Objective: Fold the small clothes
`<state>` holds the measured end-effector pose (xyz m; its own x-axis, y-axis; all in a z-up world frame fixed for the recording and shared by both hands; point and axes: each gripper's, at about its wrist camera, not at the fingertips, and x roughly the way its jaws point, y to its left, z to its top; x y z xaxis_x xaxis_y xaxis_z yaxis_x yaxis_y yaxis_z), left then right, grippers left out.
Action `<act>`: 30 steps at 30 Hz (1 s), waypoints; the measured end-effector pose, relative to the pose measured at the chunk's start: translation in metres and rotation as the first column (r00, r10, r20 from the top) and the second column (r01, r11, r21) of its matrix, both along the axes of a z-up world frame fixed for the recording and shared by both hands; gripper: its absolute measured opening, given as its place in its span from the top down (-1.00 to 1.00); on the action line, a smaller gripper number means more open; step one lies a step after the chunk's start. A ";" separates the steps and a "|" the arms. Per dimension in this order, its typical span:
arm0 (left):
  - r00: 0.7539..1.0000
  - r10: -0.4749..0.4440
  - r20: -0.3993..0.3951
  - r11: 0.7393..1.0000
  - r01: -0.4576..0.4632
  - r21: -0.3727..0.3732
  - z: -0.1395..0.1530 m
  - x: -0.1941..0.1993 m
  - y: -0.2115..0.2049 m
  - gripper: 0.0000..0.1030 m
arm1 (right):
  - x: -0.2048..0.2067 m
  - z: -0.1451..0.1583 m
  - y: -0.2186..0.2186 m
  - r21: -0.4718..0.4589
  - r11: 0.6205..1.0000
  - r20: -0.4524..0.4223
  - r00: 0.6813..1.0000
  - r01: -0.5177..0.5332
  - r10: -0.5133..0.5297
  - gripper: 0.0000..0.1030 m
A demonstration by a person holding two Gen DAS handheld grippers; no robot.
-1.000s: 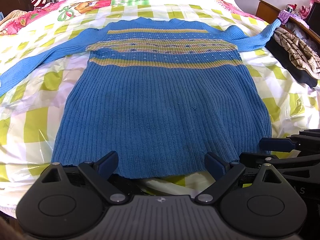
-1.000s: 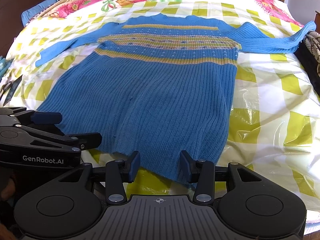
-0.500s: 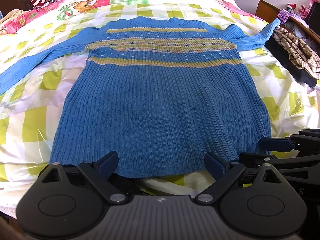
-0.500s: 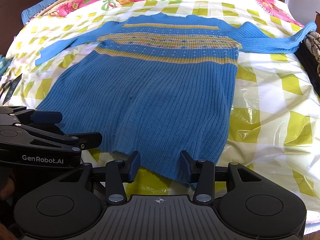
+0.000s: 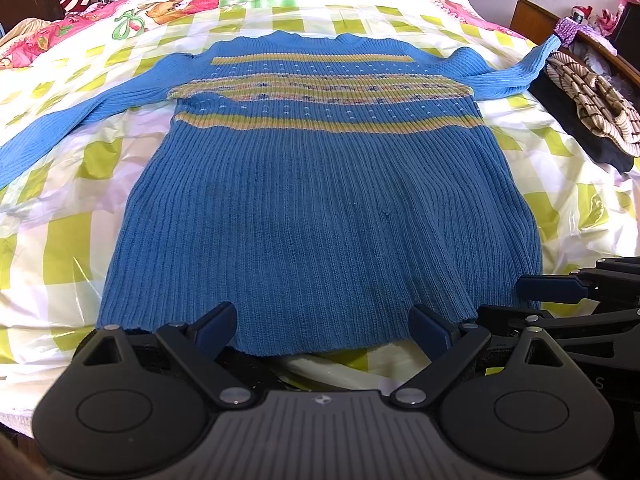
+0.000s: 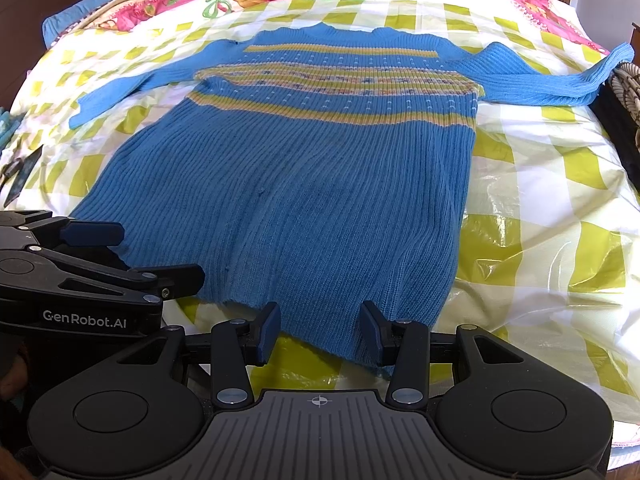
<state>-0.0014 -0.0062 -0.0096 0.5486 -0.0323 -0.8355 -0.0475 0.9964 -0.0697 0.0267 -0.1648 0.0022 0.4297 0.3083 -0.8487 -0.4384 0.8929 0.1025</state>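
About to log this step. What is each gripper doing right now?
Left gripper: open, holding nothing, at the sweater hem.
Right gripper: open, holding nothing, at the hem.

Blue rib-knit sweater (image 5: pixel 320 200), yellow stripes plus white-dotted bands across chest at 12 o'clock. White-and-lime checked plastic sheet (image 5: pixel 68 240) beneath. Pink cartoon-print quilt (image 5: pixel 168 4) at 11 o'clock. Cream-and-brown striped garment (image 5: pixel 592 100) at 2 o'clock.

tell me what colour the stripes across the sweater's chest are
Yellow stripes on a blue sweater; clearest in the left wrist view.
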 end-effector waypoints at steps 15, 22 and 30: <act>1.000 -0.001 -0.002 1.000 0.001 0.000 -0.001 0.001 0.000 -1.00 | 0.000 0.001 0.002 -0.014 1.000 -0.001 1.000 -0.002 0.002 0.16; 1.000 0.000 -0.003 1.000 0.000 -0.001 0.000 0.001 0.000 -1.00 | 0.000 0.000 0.002 -0.019 1.000 -0.004 1.000 -0.004 0.003 0.16; 1.000 -0.002 -0.005 1.000 0.002 0.001 -0.001 0.000 -0.001 -1.00 | 0.001 0.000 0.002 -0.020 1.000 -0.006 1.000 -0.004 0.004 0.16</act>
<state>-0.0010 -0.0073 -0.0109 0.5445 -0.0322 -0.8381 -0.0462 0.9966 -0.0683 0.0272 -0.1629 0.0021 0.4235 0.2929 -0.8573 -0.4411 0.8932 0.0873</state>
